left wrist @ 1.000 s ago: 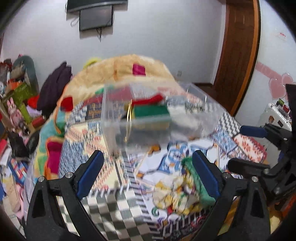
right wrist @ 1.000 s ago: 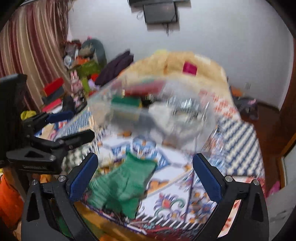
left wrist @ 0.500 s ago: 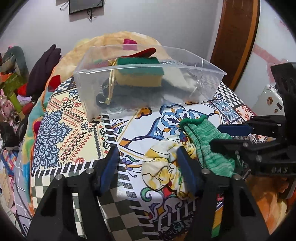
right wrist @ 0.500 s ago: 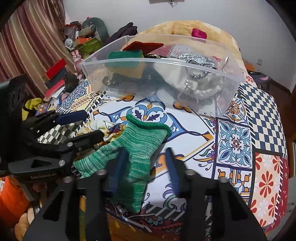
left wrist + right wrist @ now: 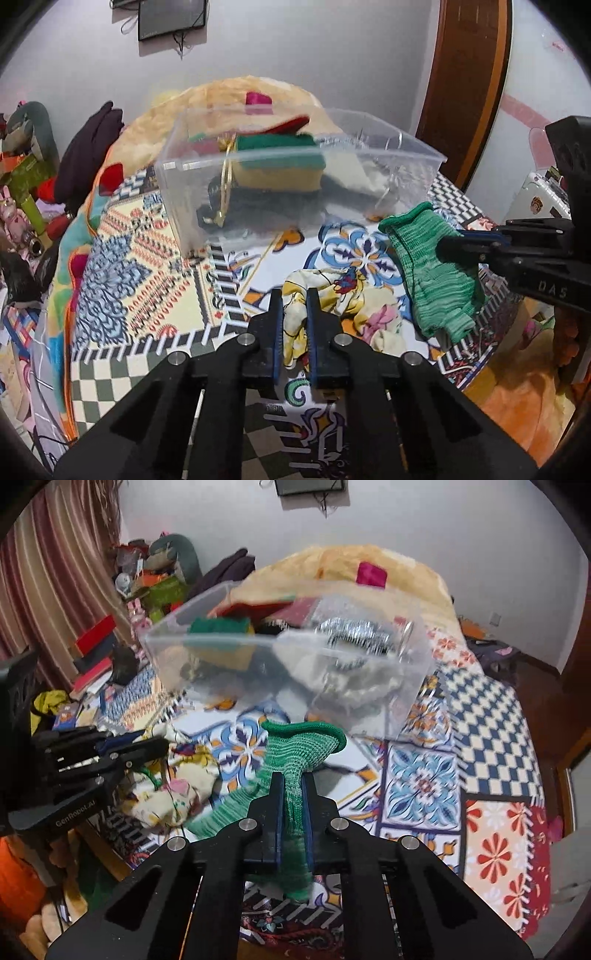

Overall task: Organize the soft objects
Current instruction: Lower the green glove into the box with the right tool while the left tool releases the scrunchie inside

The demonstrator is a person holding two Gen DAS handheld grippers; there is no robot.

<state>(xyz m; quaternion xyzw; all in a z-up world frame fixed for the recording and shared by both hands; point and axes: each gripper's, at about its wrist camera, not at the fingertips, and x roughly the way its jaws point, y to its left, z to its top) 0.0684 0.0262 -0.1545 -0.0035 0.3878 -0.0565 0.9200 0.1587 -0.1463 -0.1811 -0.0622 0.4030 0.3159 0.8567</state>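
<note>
1. Left gripper [image 5: 294,295]: low over the patterned bedspread [image 5: 147,258], jaws pinching a crumpled yellow floral cloth [image 5: 332,306] lying on it.
2. Right gripper [image 5: 292,779]: level, jaws clamped on a ribbed green knitted sock [image 5: 299,749], cuff forward, raised off the bedspread.
3. Clear plastic bin [image 5: 295,184]: rectangular, stands beyond both, containing a green-and-yellow sponge [image 5: 280,166].
</note>
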